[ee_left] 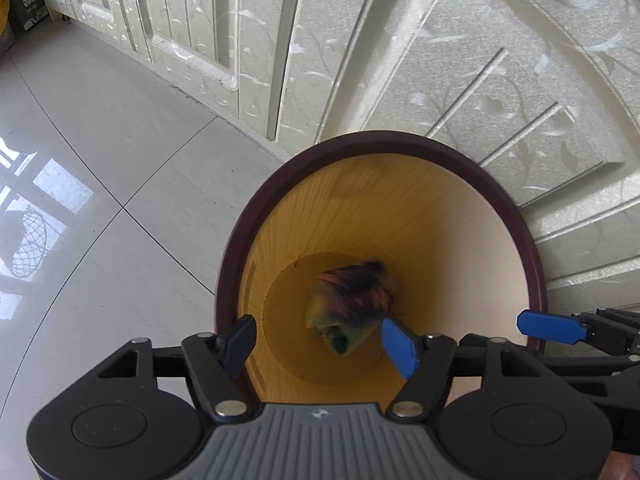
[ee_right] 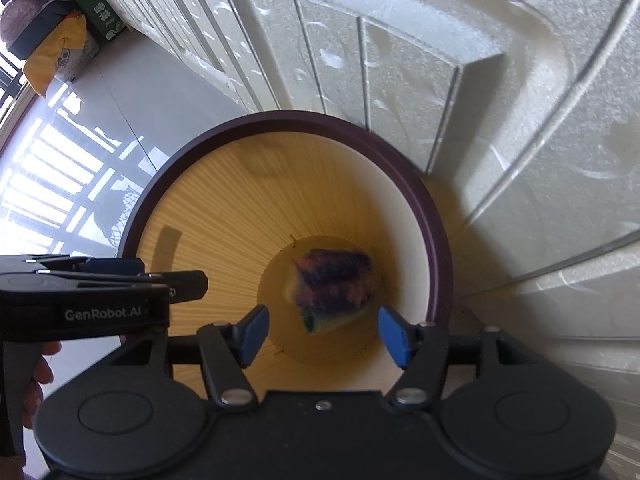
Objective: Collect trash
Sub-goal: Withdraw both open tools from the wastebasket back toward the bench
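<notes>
A round waste bin with a dark maroon rim (ee_left: 256,204) and yellow inside stands on the floor against a cabinet. A crumpled colourful wrapper (ee_left: 352,300) lies blurred at its bottom; it also shows in the right wrist view (ee_right: 332,288). My left gripper (ee_left: 320,340) is open and empty above the bin mouth. My right gripper (ee_right: 322,334) is open and empty above the bin too. The left gripper's side shows in the right wrist view (ee_right: 120,276). A blue fingertip (ee_left: 550,326) of the right gripper shows in the left wrist view.
Cream patterned cabinet doors (ee_left: 400,60) stand right behind the bin (ee_right: 432,216). Glossy pale floor tiles (ee_left: 100,180) stretch to the left. A green box (ee_right: 96,12) and a yellow bag (ee_right: 52,52) sit at the far left by the cabinet.
</notes>
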Available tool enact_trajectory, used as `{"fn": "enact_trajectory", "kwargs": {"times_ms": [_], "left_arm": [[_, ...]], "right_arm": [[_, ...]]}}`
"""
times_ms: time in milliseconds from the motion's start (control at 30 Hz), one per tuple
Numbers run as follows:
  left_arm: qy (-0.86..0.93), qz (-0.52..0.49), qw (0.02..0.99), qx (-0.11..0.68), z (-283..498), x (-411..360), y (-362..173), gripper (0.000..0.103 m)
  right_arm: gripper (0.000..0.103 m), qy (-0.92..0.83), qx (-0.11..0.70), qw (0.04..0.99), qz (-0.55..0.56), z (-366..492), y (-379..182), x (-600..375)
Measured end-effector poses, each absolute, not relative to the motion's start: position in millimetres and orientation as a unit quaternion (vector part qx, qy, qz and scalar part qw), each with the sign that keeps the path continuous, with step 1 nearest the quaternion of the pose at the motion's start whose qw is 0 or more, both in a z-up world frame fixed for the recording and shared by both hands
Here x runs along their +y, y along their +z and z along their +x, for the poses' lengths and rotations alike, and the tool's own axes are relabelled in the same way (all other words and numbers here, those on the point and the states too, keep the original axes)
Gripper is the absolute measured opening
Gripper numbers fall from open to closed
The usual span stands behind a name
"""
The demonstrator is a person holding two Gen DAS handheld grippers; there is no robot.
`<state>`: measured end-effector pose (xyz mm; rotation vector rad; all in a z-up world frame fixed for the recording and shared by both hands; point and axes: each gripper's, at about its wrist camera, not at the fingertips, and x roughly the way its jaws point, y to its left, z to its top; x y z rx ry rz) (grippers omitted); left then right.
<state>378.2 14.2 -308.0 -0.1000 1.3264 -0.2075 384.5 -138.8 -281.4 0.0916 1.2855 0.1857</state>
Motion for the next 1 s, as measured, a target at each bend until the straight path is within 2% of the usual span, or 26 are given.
{"fn": "enact_trajectory", "kwargs": {"times_ms": [533,767,900,1000], "left_arm": [[-0.09,-0.041,0.801,0.591,359.7,18.3,-278.9,0.084],[-0.069,-0.036,0.804,0.589,343.3,28.4,-264.4,0.097],[-0.055,-0.039,0.803,0.592,332.6,35.5,-257.2,0.102],[-0.048,-0.041,0.804,0.591,324.6,41.0,-250.7,0.103]], "right_arm": [[0.081,0.084,0.583,0.808,0.03,363.3,-261.9,-150.3],[0.096,0.07,0.572,0.816,0.039,347.5,-242.7,-164.0],[0.101,0.062,0.565,0.822,0.039,343.0,-231.9,-165.0],[0.103,0.059,0.561,0.825,0.034,337.0,-224.2,-166.3]]}}
